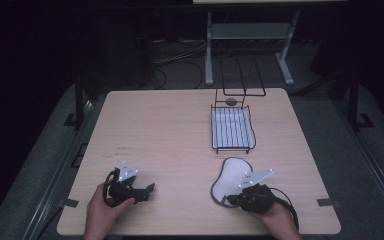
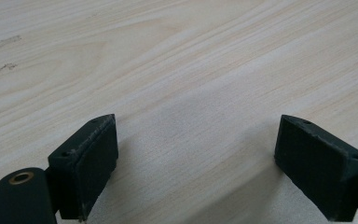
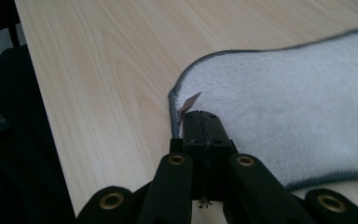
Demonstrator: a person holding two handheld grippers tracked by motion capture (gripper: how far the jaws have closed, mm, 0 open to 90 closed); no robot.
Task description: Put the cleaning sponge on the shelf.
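Clearly the right gripper [image 3: 204, 122] has its jaws pressed together at the near edge of the grey-trimmed white fleece mat [image 3: 289, 112], seemingly pinching only its small tag [image 3: 189, 103]; that thin hold could slip or tear if lifted. Its hand sits low, angled across the wooden table [image 1: 155, 135]. Further left, the left gripper [image 2: 196, 158] rests with jaws wide apart over bare wood. Beyond the mat stands a wire rack [image 1: 232, 130].

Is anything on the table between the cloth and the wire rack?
Nothing visible does. The cloth, pinched at its near edge by the right gripper, lies just in front of the wire rack, with only bare table between them.
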